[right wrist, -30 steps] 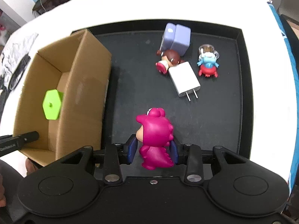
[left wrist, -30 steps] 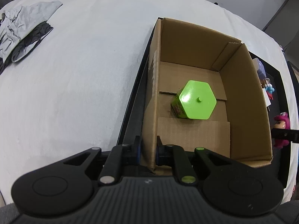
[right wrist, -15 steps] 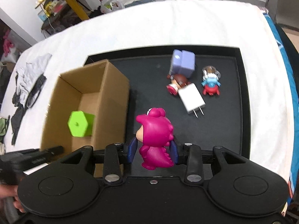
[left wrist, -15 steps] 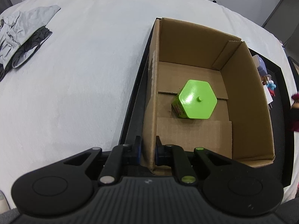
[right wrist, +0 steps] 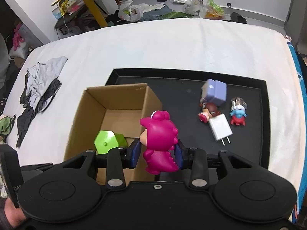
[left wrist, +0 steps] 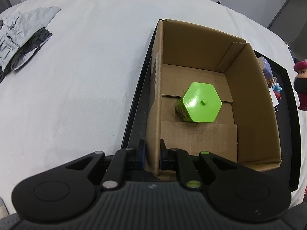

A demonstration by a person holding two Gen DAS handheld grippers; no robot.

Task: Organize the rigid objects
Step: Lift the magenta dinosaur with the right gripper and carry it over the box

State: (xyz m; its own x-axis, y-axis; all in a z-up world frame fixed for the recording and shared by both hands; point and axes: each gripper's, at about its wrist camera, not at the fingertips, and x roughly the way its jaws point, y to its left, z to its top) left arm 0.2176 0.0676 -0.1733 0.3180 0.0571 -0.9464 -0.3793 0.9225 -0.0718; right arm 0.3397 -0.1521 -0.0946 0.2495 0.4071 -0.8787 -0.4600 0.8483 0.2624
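Note:
An open cardboard box [left wrist: 249, 103] [right wrist: 78, 122] stands on the left part of a black tray [right wrist: 255, 149]. A green hexagonal container [left wrist: 201, 102] [right wrist: 107, 141] sits inside it. My left gripper [left wrist: 152, 153] is shut on the box's near left wall. My right gripper [right wrist: 157, 153] is shut on a magenta dinosaur figure [right wrist: 159, 141] and holds it raised above the box's right wall. The figure shows at the right edge of the left wrist view [left wrist: 301, 88].
On the tray lie a purple block [right wrist: 214, 94], a brown-haired doll [right wrist: 208, 113], a white charger plug [right wrist: 220, 128] and a blue and red figure [right wrist: 238, 113]. Grey and black clothes [left wrist: 21, 38] [right wrist: 40, 88] lie on the white sheet at left.
My right gripper has lifted the magenta figure off the tray and carried it left, toward the box. The left gripper has stayed clamped on the box wall.

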